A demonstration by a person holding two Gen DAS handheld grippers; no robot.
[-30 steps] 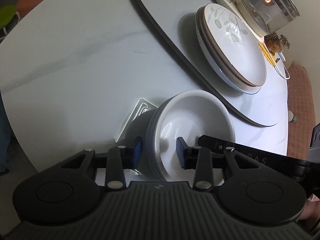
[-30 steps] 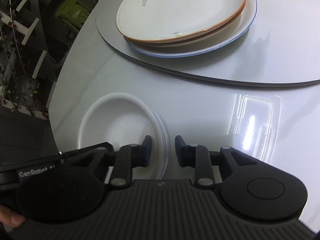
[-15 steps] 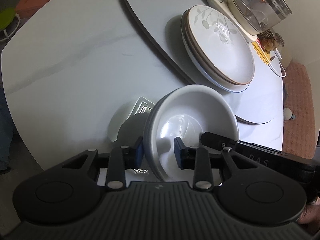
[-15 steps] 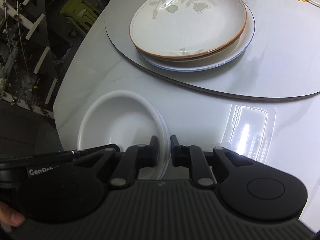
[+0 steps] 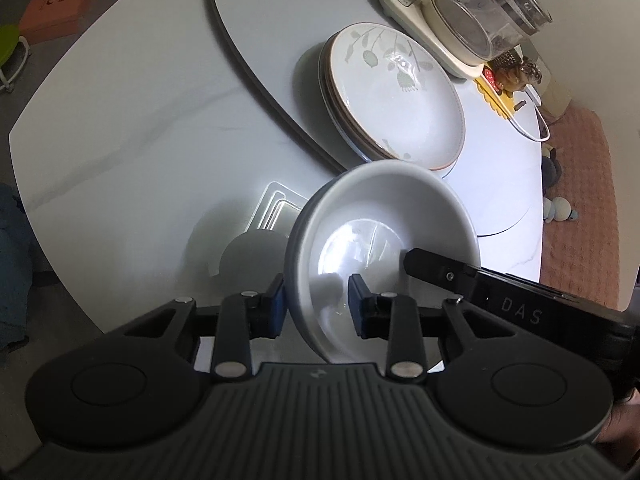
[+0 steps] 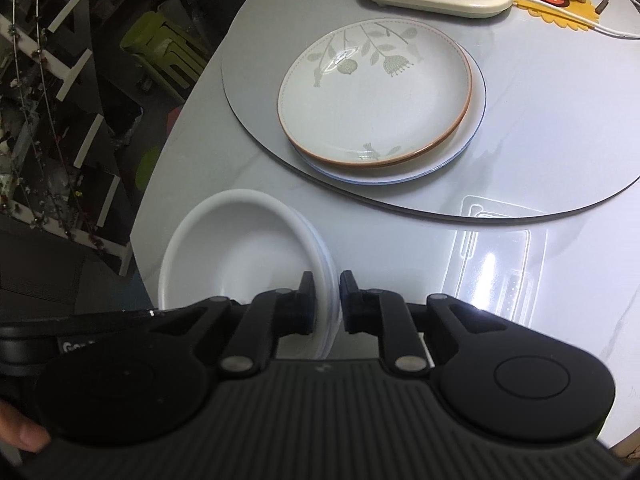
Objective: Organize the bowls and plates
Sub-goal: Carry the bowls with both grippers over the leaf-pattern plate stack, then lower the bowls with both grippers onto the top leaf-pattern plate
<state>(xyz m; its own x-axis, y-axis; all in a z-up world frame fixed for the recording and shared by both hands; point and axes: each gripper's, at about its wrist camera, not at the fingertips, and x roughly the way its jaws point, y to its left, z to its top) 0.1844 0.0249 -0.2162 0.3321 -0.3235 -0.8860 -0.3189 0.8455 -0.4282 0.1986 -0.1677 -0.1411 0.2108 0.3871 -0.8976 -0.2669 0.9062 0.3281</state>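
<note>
1. Landmark: the stack of round ceramic plates (image 6: 376,96), the top one cream with a brown rim and a grey leaf print, sitting on the grey oval turntable slab (image 6: 248,96) of the white marble-look table (image 5: 120,128).
2. Task object: a stack of plain white glazed bowls (image 6: 240,248), on the near side of the plate stack, off the slab's edge. It looks like at least two nested rims; exact count unclear.
3. In the left wrist view the bowls (image 5: 384,240) appear tilted and raised off the table, with a shadow beneath. Judged as lifted; contact with the surface cannot be ruled out.
4. Left gripper (image 5: 316,304): blue-padded fingers straddle the near rim, one outside the wall, one inside. They look clamped on the rim.
5. Right gripper (image 6: 325,304): black fingers closed on the opposite rim, pinching the bowl wall between them.
6. Beyond the plate stack: a cream-based glass kettle (image 5: 480,16) and a yellow scalloped mat (image 6: 560,8).
7. Step in hand, as I read it: two-handed carry of the bowl stack toward the plates.
8. Next move calls for keeping both grips firm and level, clearing the slab's edge, then setting the bowls down beside or on the plate stack. Which spot is intended cannot be told.
</note>
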